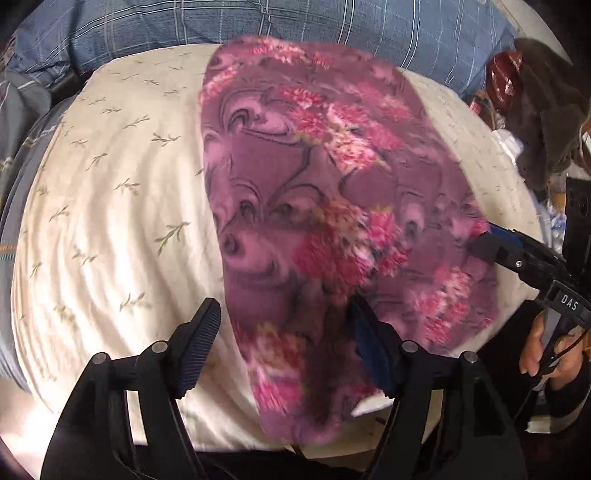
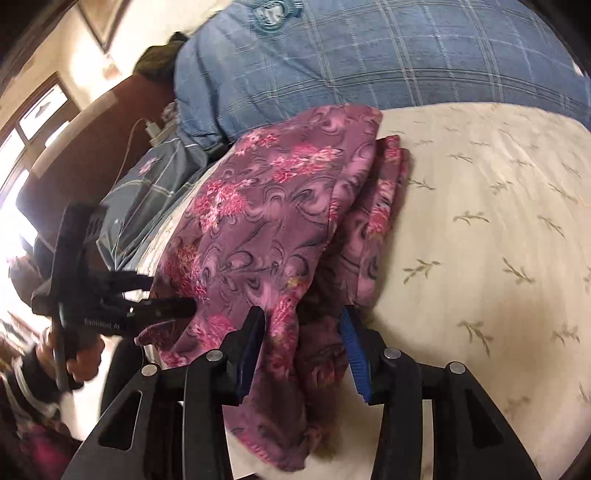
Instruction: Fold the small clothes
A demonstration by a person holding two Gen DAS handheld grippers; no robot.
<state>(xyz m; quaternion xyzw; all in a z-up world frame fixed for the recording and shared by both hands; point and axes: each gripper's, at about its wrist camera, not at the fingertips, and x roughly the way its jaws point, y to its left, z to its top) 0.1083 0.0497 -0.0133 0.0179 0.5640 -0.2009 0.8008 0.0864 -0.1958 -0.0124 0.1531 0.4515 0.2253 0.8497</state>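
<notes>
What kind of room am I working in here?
Most likely a bedroom: the purple floral garment lies on a cream leaf-print sheet, with a blue plaid quilt bunched behind it.

Black tongs (image 1: 284,347), blue pads (image 2: 352,354)

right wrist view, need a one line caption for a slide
Right gripper open over a folded purple floral cloth on a cream sheet, left gripper at the cloth's edge.

We count one purple floral garment (image 1: 314,192) between our two claws, one cream sheet (image 1: 110,206) beneath them, and one blue plaid quilt (image 1: 258,26) beyond them.
</notes>
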